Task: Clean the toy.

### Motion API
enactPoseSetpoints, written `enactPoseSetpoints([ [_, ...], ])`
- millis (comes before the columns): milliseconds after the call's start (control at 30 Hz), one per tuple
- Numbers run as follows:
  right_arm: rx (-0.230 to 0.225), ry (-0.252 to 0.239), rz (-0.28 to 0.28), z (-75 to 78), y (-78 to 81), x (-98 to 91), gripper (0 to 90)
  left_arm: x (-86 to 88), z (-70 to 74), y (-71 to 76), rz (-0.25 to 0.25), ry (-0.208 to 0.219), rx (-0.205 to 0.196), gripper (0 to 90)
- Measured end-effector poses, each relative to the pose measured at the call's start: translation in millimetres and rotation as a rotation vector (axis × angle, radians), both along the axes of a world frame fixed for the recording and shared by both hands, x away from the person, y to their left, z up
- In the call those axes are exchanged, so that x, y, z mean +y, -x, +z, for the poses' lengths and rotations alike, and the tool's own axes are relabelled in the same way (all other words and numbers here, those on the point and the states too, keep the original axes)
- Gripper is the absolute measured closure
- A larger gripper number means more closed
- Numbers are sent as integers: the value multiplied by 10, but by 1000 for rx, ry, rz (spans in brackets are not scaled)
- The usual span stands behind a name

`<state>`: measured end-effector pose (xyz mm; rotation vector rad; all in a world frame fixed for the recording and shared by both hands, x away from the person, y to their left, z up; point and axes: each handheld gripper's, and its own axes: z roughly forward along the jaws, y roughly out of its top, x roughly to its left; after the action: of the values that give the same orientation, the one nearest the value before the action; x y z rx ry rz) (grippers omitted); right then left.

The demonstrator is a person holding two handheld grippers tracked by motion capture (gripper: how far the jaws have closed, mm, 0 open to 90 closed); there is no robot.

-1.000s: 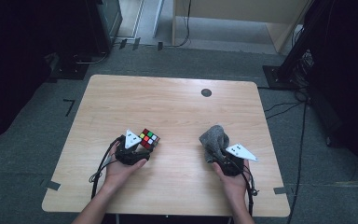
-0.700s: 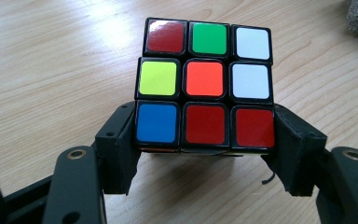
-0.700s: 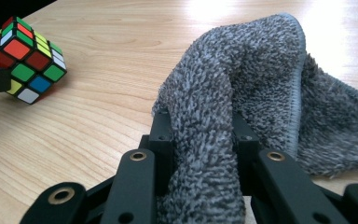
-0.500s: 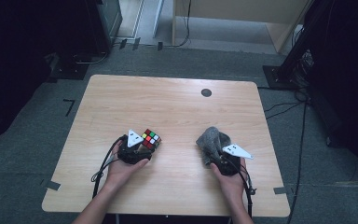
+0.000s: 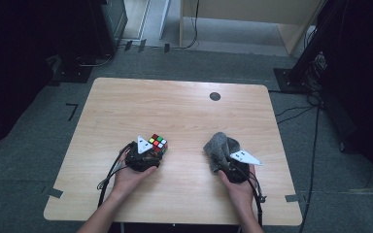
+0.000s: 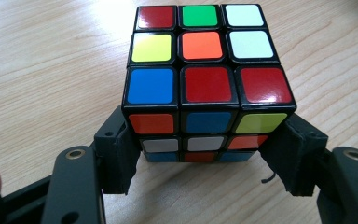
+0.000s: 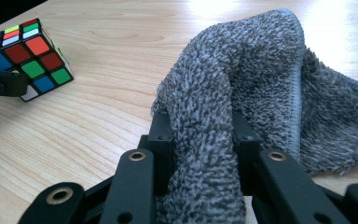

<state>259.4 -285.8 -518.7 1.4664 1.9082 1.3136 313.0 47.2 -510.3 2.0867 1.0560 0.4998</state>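
Observation:
A scrambled colour cube (image 6: 205, 84) sits between the two black jaws of my left gripper (image 6: 205, 154), whose pads press on its lower side faces. In the high view the cube (image 5: 158, 144) is left of the table's middle, with the left gripper (image 5: 151, 152) just behind it in a person's hand. My right gripper (image 7: 200, 135) is shut on a fold of a grey fluffy cloth (image 7: 261, 70); the rest of the cloth lies bunched on the wood ahead. From above, the cloth (image 5: 219, 145) and right gripper (image 5: 227, 166) are at the right front. The cube (image 7: 28, 51) also appears far left in the right gripper view.
The light wooden table (image 5: 175, 107) has a small black round cap (image 5: 215, 96) near its back edge. Cables trail from both grippers toward the front edge. Dark stands and a wooden cabinet (image 5: 252, 19) stand on the grey floor beyond.

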Motion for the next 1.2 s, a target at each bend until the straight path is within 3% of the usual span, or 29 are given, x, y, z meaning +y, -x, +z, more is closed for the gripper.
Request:
enactPoseSetpoints([
  [67, -8, -4, 2, 4, -2, -1, 625, 12, 11, 6, -9, 15, -7, 309],
  [200, -20, -6, 6, 77, -11, 2, 340, 39, 107, 37, -14, 47, -20, 165],
  [300, -21, -5, 4, 179, 13, 3, 161, 117, 204, 81, -13, 73, -21, 125],
  [467, -50, -3, 31, 397, 86, -62, 15, 388, 365, 207, 35, 161, -36, 101],
  [567, -51, -27, 47, 476, 120, -138, 0, 555, 382, 275, 56, 157, -39, 93],
  [733, -26, 35, 38, 492, 234, -275, 0, 831, 351, 389, 84, 156, -39, 76],
  [1033, 15, 79, -19, 364, 490, -682, 0, 1234, 255, 540, 138, 126, -14, 71],
  [1200, 47, 90, -42, 264, 573, -858, 0, 1466, 169, 635, 198, 96, 6, 71],
])
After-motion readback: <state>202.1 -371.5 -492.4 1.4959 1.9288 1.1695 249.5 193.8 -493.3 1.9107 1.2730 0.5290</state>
